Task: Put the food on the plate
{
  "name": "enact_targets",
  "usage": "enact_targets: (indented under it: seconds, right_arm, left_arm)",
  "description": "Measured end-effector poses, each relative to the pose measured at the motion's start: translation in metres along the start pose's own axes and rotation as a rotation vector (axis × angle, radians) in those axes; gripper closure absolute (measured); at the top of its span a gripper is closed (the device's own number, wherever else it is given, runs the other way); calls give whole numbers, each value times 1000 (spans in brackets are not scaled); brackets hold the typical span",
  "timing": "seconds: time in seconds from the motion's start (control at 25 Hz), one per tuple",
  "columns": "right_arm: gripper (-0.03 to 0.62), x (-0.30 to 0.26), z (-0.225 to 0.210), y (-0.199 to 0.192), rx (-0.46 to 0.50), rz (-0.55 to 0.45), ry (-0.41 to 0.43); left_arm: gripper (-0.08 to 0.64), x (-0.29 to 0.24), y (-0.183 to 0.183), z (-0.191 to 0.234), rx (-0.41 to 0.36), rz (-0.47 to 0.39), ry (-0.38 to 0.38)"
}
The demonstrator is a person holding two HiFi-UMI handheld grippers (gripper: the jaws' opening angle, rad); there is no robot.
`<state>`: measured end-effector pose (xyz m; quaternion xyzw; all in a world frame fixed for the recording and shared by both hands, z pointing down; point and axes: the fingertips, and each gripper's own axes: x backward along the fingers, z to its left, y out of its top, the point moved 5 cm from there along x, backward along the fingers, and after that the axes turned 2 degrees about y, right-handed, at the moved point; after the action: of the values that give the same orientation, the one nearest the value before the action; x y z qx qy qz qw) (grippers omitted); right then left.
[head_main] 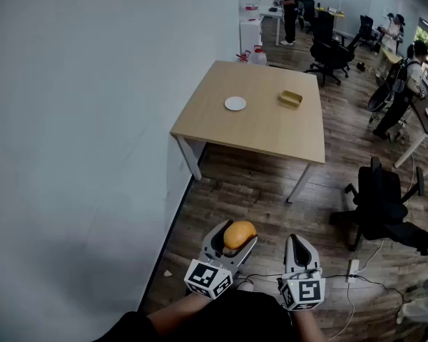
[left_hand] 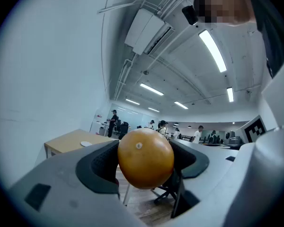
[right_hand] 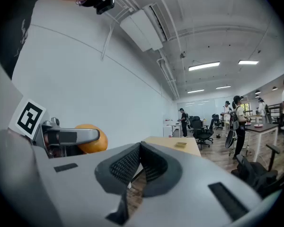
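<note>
An orange round fruit (head_main: 240, 235) sits between the jaws of my left gripper (head_main: 235, 242), which is shut on it; the black pads press both sides of the orange fruit (left_hand: 145, 158). My right gripper (head_main: 301, 251) is beside it, shut with its pads touching and nothing held; its own view shows the closed right gripper (right_hand: 140, 161) and the orange fruit (right_hand: 91, 140) to its left. Both are held low near my body, far from the wooden table (head_main: 271, 130). On the table lie a small white plate (head_main: 235, 103) and a yellow food item (head_main: 290, 99).
A white wall (head_main: 71, 120) runs along the left. A black office chair (head_main: 378, 198) stands right of my path, with cables and a power strip (head_main: 354, 268) on the wood floor. More chairs, desks and several people are farther back.
</note>
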<state>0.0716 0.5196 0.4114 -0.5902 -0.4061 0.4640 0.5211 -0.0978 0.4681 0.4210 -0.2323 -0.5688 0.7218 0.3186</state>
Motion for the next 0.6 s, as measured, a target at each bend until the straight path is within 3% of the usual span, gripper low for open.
enact_targets:
  seconds: [0.28, 0.6]
  right_arm:
    - [532, 18, -16, -10, -23, 0, -3]
    - [532, 20, -30, -31, -83, 13, -2]
  left_arm:
    - [233, -5, -7, -19, -20, 16, 7]
    - [233, -14, -21, -8, -19, 56, 32]
